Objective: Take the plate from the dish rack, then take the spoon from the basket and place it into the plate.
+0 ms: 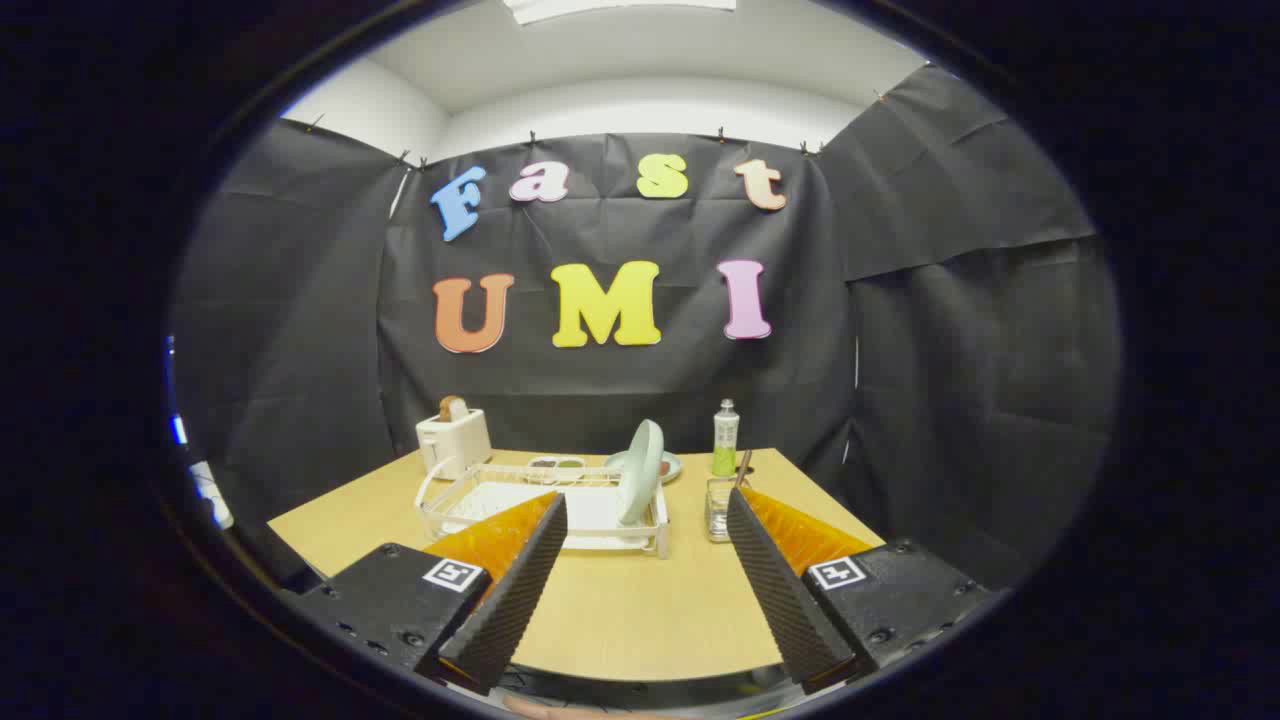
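The gripper (646, 510) hung wide open and empty over the wooden bench (640, 610), and beyond its fingers the pale plate (641, 471) stood on edge in the white dish rack (545, 505), the spoon (742, 468) upright in a small basket (717, 508) beside it, a toaster (453, 441) farther back.

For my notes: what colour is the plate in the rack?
Pale green plate, seen in the gripper view, beyond the open gripper.
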The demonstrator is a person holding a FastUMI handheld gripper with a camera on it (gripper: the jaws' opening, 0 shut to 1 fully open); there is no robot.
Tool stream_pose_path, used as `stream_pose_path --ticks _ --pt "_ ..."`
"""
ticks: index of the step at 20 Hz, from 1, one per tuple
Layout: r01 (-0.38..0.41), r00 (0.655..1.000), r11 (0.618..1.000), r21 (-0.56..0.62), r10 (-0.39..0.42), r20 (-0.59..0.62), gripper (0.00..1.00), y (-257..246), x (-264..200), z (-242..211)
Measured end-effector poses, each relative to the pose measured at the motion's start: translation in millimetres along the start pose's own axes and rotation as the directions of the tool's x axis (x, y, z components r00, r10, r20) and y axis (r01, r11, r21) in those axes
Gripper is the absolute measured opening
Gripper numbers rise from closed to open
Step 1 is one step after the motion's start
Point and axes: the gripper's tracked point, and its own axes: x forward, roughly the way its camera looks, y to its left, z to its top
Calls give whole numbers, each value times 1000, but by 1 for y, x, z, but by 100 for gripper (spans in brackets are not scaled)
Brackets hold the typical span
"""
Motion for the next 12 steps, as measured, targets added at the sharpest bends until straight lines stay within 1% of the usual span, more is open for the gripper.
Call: stream_pose_path --ticks 5,9,12 --pt "-5 1000 1000 1 5 1 100 1 0 1" --pt "20 1000 1000 -9 -20 9 100 -4 3 1" --pt "8 1000 1000 24 -8 12 100 -3 3 2"
